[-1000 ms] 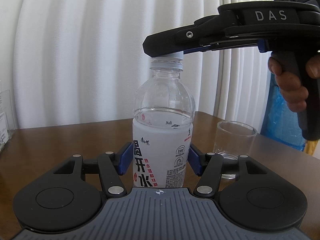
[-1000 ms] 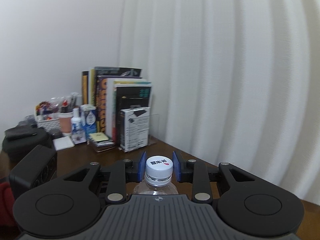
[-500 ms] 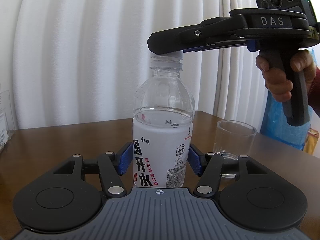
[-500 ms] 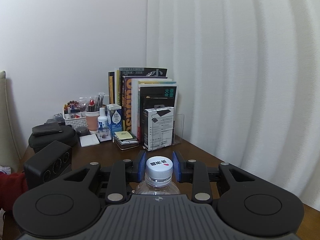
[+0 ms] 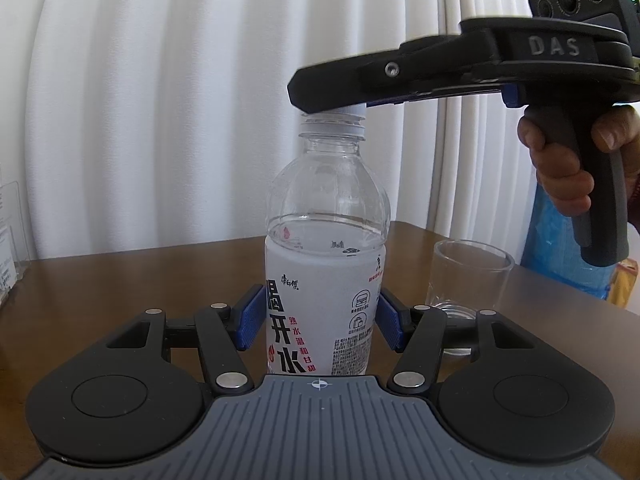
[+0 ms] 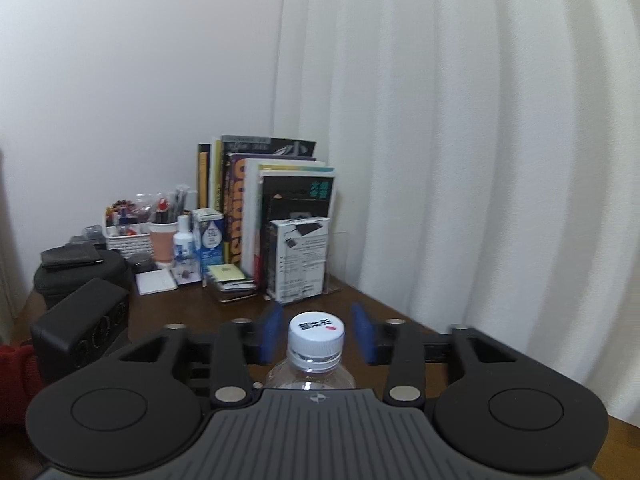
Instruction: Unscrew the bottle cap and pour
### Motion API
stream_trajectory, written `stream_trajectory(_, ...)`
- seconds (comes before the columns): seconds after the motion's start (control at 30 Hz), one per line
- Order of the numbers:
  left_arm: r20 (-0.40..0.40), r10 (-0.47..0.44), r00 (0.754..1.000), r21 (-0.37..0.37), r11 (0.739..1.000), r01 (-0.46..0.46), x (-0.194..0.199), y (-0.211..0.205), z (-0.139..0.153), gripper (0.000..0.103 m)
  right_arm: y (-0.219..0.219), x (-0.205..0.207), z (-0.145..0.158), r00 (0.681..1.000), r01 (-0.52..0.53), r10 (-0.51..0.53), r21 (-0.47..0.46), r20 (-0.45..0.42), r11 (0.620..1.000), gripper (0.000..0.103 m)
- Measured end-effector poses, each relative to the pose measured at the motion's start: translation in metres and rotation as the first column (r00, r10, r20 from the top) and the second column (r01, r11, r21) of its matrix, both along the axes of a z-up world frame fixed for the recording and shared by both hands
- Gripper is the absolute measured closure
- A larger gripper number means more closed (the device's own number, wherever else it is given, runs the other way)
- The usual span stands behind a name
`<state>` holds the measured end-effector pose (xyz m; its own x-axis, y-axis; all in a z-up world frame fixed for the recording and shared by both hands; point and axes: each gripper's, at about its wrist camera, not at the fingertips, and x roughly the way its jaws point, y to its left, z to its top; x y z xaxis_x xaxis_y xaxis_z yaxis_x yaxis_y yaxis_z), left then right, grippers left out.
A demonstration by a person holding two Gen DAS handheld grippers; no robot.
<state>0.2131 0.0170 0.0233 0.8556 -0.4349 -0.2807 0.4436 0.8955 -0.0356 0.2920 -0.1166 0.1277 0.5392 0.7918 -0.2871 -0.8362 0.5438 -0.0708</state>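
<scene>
A clear water bottle (image 5: 325,280) with a white label stands upright on the brown table (image 5: 120,280), about half full. My left gripper (image 5: 320,318) is shut on the bottle's labelled body. The white cap (image 6: 316,336) sits on the bottle neck. My right gripper (image 6: 318,338) is at cap height with its blue pads (image 6: 362,338) apart from the cap on both sides, open. In the left wrist view the right gripper (image 5: 320,98) covers the cap from above. An empty clear glass (image 5: 466,284) stands on the table right of the bottle.
Books (image 6: 272,208), a white box (image 6: 300,258), a pen basket (image 6: 132,232) and small bottles stand at the table's far end by the wall. A black speaker (image 6: 84,328) and black case sit at the left. White curtains hang behind. A blue bag (image 5: 568,248) lies right of the glass.
My right gripper has let go of the cap: its pads have spread apart. It has also swung round about the cap. The left gripper and bottle have not moved.
</scene>
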Motion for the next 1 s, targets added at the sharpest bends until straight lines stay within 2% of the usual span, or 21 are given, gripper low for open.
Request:
stream_trajectory(0.13,0.000,0.000,1.000,-0.002,1.000,0.000,0.002,0.001,0.000,0.044,0.001,-0.010,0.002,0.998,0.052,-0.052,0.025,0.017,0.998,0.048)
stream_trajectory(0.27,-0.001,0.001,1.000,-0.001,1.000,-0.001,0.002,0.001,-0.001,0.044,0.015,-0.031,0.000,0.982,0.177,-0.179,0.029,0.062,0.984,0.048)
stream_trajectory(0.4,-0.001,0.002,1.000,-0.001,1.000,-0.002,0.002,0.001,0.000,0.044,0.032,-0.045,-0.007,0.936,0.340,-0.342,0.030,0.080,0.940,0.048)
stream_trajectory(0.5,-0.002,0.003,1.000,-0.002,1.000,-0.003,0.003,0.001,-0.001,0.044,0.042,-0.052,-0.014,0.905,0.412,-0.412,0.021,0.104,0.911,0.049)
stream_trajectory(0.57,-0.002,0.003,1.000,-0.002,1.000,-0.003,0.003,0.001,-0.001,0.044,0.047,-0.052,-0.018,0.897,0.432,-0.431,0.016,0.098,0.902,0.050)
stream_trajectory(0.67,-0.002,0.003,1.000,-0.003,1.000,-0.003,0.002,0.000,-0.001,0.044,0.055,-0.053,-0.021,0.881,0.463,-0.460,-0.001,0.112,0.887,0.058)
stream_trajectory(0.7,-0.002,0.003,1.000,-0.003,1.000,-0.003,0.003,0.000,-0.001,0.044,0.056,-0.053,-0.022,0.876,0.472,-0.468,-0.005,0.119,0.881,0.064)
stream_trajectory(0.77,-0.003,0.003,1.000,-0.003,1.000,-0.003,0.002,0.000,0.000,0.044,0.058,-0.054,-0.023,0.868,0.486,-0.481,-0.010,0.124,0.874,0.067)
stream_trajectory(0.8,-0.003,0.003,1.000,-0.003,1.000,-0.003,0.002,0.000,0.000,0.044,0.058,-0.054,-0.023,0.870,0.483,-0.479,-0.006,0.114,0.876,0.070)
stream_trajectory(1.0,-0.003,0.002,1.000,-0.005,1.000,-0.002,0.003,-0.001,0.000,0.044,0.054,-0.053,-0.020,0.884,0.462,-0.460,0.002,0.086,0.887,0.070)
